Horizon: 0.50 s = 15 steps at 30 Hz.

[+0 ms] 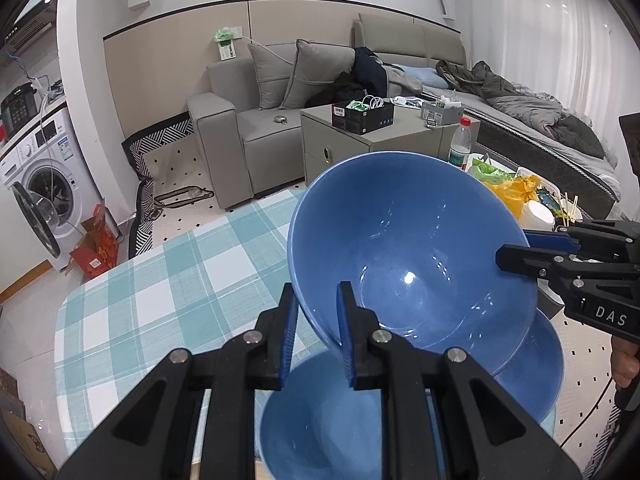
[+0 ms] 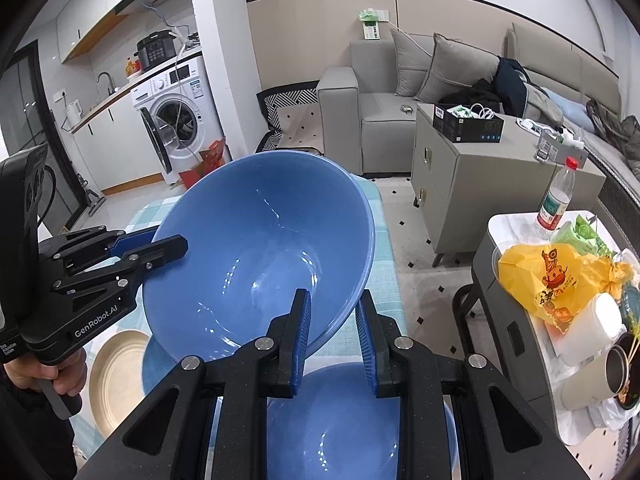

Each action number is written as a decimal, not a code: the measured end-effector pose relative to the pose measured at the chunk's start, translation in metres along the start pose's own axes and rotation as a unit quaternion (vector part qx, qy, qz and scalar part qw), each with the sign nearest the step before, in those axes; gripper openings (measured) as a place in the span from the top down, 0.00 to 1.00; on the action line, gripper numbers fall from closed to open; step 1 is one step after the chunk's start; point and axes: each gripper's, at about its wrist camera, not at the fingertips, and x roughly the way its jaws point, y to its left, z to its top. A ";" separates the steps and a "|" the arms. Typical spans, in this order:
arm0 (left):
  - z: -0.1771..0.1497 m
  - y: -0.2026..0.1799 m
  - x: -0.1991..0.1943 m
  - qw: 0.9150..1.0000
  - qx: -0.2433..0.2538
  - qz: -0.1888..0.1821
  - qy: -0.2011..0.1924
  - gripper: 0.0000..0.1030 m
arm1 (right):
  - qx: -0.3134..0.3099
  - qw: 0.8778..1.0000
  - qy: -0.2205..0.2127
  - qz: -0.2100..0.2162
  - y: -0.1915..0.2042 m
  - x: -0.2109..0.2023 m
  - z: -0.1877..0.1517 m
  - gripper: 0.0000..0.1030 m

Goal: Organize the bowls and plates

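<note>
big blue bowl [image 1: 408,256] is empty, tilted, held up over the checked bench [image 1: 160,280]. left claw [image 1: 318,332] is nearly closed, pinching its near rim; right claw [image 2: 334,338] is clamped on the rim at the bowl's right side. 2 more blue bowls [image 2: 340,424] sit below, both empty. tan plate [image 2: 116,376] lies at the left w/ nothing on it.

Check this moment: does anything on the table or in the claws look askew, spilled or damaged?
Nothing looks spilled or broken. The lifted blue bowl is steeply tilted, pinched at opposite rims by the left claw and right claw, above another blue bowl. The tilt looks deliberate. The side table is cluttered with takeaway rubbish.
</note>
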 end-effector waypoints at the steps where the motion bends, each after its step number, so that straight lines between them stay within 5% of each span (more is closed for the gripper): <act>1: -0.002 0.001 -0.003 1.000 -0.001 0.001 -0.001 0.83 | -0.002 1.000 -0.001 0.000 0.002 -0.003 0.000 0.77; 15: -0.020 0.010 -0.031 1.000 -0.012 0.008 -0.009 0.83 | -0.022 1.000 -0.011 0.013 0.034 -0.026 -0.015 0.77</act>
